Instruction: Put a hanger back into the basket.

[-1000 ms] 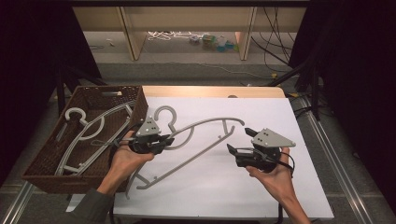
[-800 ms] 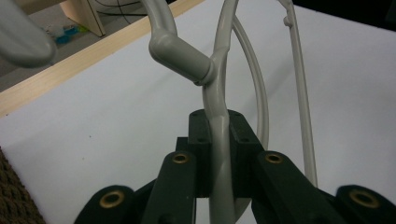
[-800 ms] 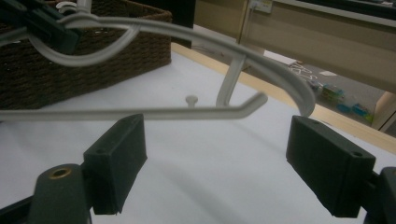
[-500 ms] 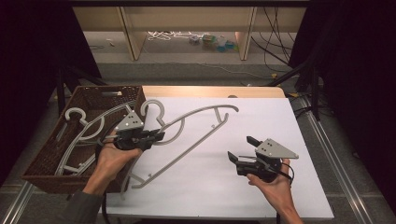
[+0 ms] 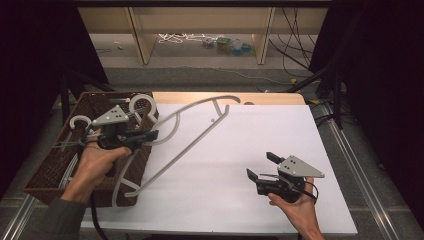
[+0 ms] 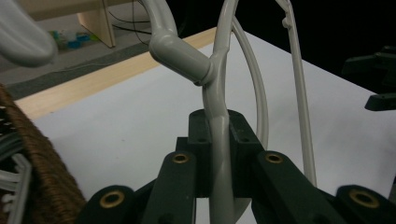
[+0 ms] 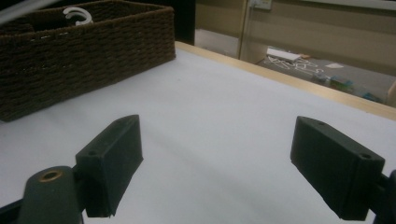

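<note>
Clamped in the left gripper [image 5: 150, 134] is a pale grey plastic clothes hanger [image 5: 192, 135], pinched by the jaws on its neck just below the hook, as is seen in the left gripper view [image 6: 219, 140]. The hanger is held over the near right corner of a dark brown woven wicker basket [image 5: 55, 165], part above the basket and part above the white sheet-covered surface [image 5: 240, 150]. Other pale hangers [image 5: 80, 122] are seen lying inside the basket.

The right gripper [image 5: 261, 167] is held wide open and empty above the near right part of the surface, well apart from the hanger; nothing is seen between its jaws in the right gripper view [image 7: 215, 158].

A snag is judged the main risk: the hanger's lower end [image 5: 122, 187] lies across the basket's front rim, and it could be caught on the wicker or on the hangers already inside if it is lowered carelessly. Since the hanger is gripped near one end only, a swing or twist in the jaws is also thought possible.

The long axis of the hanger is seen running diagonally, from near left to far right, with its hook [image 5: 141, 104] lying over the basket's far right corner.
</note>
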